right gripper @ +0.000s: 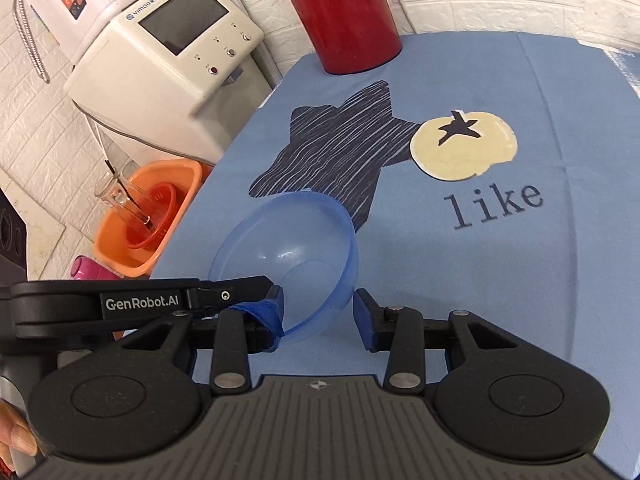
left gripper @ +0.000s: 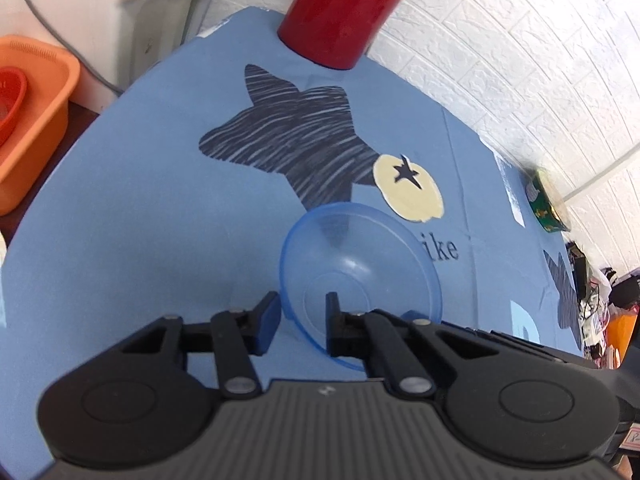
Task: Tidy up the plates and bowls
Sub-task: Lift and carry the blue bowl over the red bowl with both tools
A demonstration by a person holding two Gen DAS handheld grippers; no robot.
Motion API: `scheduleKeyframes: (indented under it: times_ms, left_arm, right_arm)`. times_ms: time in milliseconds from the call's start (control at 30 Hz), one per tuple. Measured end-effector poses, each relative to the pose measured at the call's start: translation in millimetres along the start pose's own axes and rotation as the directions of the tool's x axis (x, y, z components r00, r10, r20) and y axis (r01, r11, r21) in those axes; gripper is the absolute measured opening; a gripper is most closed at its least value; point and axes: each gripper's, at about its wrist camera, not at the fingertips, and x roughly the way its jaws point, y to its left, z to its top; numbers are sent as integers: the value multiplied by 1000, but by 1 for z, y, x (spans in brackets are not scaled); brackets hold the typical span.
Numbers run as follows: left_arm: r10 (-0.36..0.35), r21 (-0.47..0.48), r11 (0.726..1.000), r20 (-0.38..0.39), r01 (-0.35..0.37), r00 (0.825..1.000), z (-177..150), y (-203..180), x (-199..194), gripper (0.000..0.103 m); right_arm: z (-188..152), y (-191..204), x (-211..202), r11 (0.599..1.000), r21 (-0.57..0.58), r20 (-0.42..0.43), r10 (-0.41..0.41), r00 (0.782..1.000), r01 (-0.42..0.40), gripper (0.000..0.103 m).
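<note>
Left tongs [left gripper: 302, 310] straddle the blue bowl's [left gripper: 360, 264] near rim, one finger inside, seemingly gripping it. Right tongs [right gripper: 318, 312] released, bowl between fingers, lower centre. Bowl tilted on counter [right gripper: 520, 260]; left nearer.

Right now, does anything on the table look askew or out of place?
Yes: the blue bowl is tipped up on its side, its rim pinched by the left gripper, so its opening faces sideways instead of up.
</note>
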Motion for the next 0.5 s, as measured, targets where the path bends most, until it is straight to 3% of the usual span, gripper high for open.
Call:
scheduleKeyframes:
  times_ms: [200,500]
  left_arm:
    - [-44,71,996,-1,44,999,-57,-42,-44,0]
    - [-115,219,967,-87,131,990,-200,-116,-100,0]
  right_arm:
    - [-52,7,-72,999,3,52,-37,998,37,24]
    - [-194,-3,-195,988,87,139,-135,981,124,24]
